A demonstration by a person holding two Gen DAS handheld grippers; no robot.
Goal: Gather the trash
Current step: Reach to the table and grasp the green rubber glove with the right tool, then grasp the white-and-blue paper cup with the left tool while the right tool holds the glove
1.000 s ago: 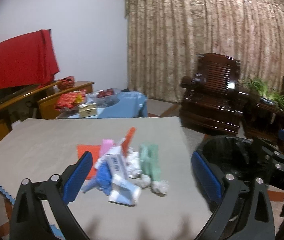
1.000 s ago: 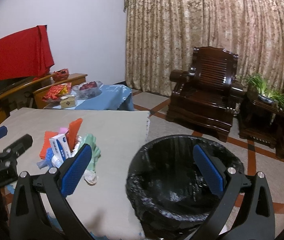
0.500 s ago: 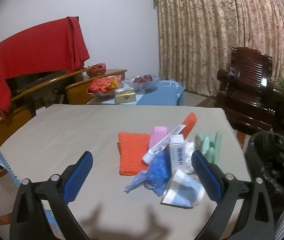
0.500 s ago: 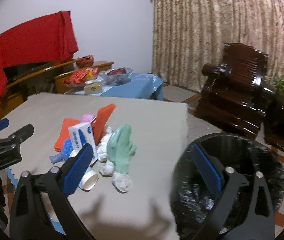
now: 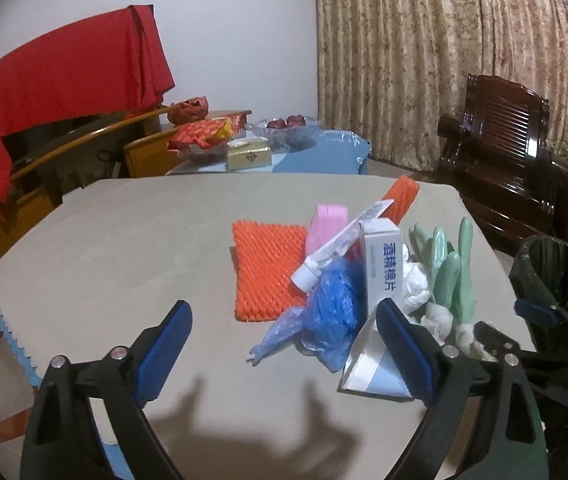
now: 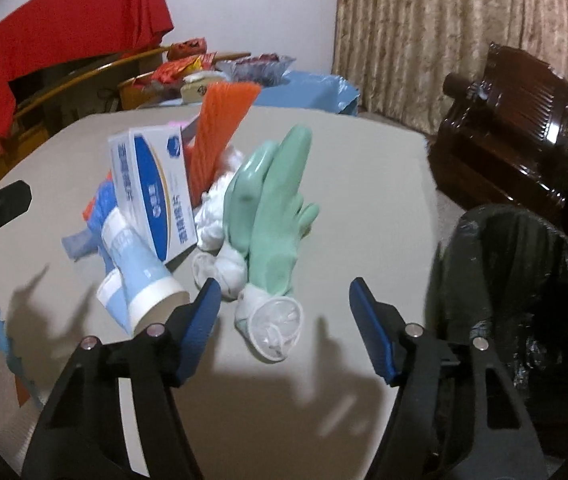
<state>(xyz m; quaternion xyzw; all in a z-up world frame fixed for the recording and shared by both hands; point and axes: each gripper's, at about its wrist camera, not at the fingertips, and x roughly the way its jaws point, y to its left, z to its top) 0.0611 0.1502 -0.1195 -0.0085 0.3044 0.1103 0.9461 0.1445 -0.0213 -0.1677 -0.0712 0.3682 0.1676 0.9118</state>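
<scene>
A pile of trash lies on the grey table (image 5: 124, 248): an orange foam net (image 5: 266, 268), a crumpled blue plastic bag (image 5: 332, 312), a white and blue box (image 5: 382, 268) (image 6: 152, 192), a tube (image 5: 340, 244), green rubber gloves (image 5: 450, 276) (image 6: 272, 216) and a light blue paper cup (image 6: 140, 280). My left gripper (image 5: 284, 352) is open just in front of the blue bag. My right gripper (image 6: 284, 320) is open, its fingers on either side of the glove cuff (image 6: 276, 326). A bin with a black liner (image 6: 524, 280) stands to the right of the table.
A dark wooden armchair (image 5: 516, 160) and a curtain (image 5: 444, 48) stand behind the bin. A low table with a blue cloth (image 5: 316, 152) holds snacks and fruit. A red cloth (image 5: 64, 76) hangs over furniture at the far left.
Both grippers have swung left from the bin toward the trash pile and moved closer. The right gripper now straddles the glove cuff. Both stay open.
</scene>
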